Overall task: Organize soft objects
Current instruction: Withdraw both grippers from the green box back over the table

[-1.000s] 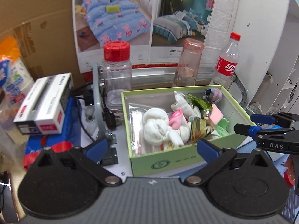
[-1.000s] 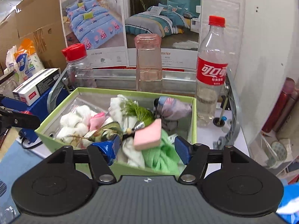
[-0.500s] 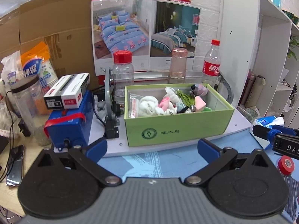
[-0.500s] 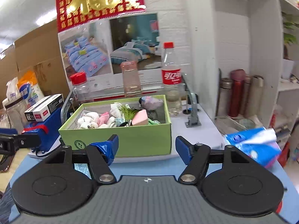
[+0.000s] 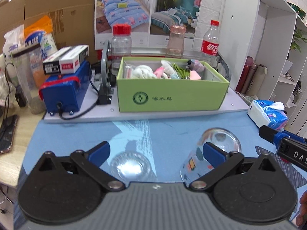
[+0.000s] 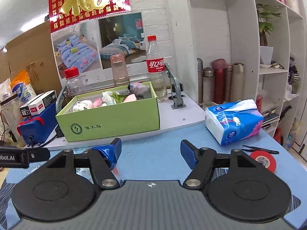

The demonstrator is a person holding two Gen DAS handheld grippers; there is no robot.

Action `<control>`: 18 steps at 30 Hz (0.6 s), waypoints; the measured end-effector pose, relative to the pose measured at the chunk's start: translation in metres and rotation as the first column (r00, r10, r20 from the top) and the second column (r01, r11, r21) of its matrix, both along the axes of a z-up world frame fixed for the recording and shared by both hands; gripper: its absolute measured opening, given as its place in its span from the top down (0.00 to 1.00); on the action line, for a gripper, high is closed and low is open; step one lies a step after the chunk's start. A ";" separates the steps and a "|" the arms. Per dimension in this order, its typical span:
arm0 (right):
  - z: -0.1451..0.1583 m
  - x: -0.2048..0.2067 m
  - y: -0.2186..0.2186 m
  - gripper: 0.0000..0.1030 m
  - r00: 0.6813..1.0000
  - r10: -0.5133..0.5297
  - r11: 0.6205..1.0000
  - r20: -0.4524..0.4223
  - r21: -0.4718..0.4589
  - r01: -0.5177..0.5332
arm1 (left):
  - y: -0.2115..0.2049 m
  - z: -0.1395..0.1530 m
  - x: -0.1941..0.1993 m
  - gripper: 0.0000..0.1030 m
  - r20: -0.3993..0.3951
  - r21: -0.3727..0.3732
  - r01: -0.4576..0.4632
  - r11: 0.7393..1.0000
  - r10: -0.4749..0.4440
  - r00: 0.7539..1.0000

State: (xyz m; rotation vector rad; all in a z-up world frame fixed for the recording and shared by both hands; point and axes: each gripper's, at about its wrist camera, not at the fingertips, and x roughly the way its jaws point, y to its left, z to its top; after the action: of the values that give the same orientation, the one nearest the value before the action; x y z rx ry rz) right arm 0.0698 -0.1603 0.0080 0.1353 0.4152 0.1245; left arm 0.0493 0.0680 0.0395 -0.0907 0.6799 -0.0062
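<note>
A green box [image 5: 172,94] stands on a white board and holds several soft objects: a white knotted cloth [image 5: 143,71], a pink sponge [image 5: 194,75] and a grey pouch [image 5: 196,65]. The box also shows in the right wrist view [image 6: 113,122]. My left gripper [image 5: 155,151] is open and empty, low over the blue mat in front of the box. My right gripper [image 6: 150,149] is open and empty, also in front of the box; its tip shows in the left wrist view [image 5: 272,136].
Two upturned clear glasses [image 5: 130,164] [image 5: 218,143] stand on the blue mat [image 5: 153,130] by my left fingers. A tissue pack [image 6: 234,120], red tape roll [image 6: 262,161] and tweezers lie right. Bottles [image 6: 155,67] stand behind the box; a blue device [image 5: 65,94] stands left.
Both grippers have pulled back and away from the box, from right above its contents to over the blue mat. Both stay open and empty.
</note>
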 end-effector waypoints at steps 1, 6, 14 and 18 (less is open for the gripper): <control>-0.001 -0.002 -0.001 0.48 1.000 -0.001 1.000 -0.001 0.011 0.001 | -0.001 -0.002 -0.001 0.00 -0.008 -0.008 0.003 1.000 -0.003 1.000; -0.008 -0.009 -0.002 0.47 1.000 0.012 1.000 -0.002 0.023 -0.011 | -0.012 -0.012 -0.011 0.00 -0.019 0.003 0.013 1.000 -0.013 1.000; -0.026 -0.018 0.004 0.47 0.999 0.007 1.000 -0.040 -0.006 -0.008 | -0.020 -0.025 -0.028 0.00 -0.001 0.060 0.011 0.998 -0.011 1.000; -0.031 -0.021 0.001 0.47 0.999 -0.013 1.000 -0.046 -0.003 0.013 | -0.017 -0.025 -0.031 0.00 0.019 0.061 -0.012 0.998 0.011 1.000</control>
State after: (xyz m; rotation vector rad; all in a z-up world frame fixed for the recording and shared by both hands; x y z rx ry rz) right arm 0.0492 -0.1593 -0.0234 0.1385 0.4599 0.1084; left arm 0.0180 0.0505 0.0148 -0.0360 0.6606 0.0243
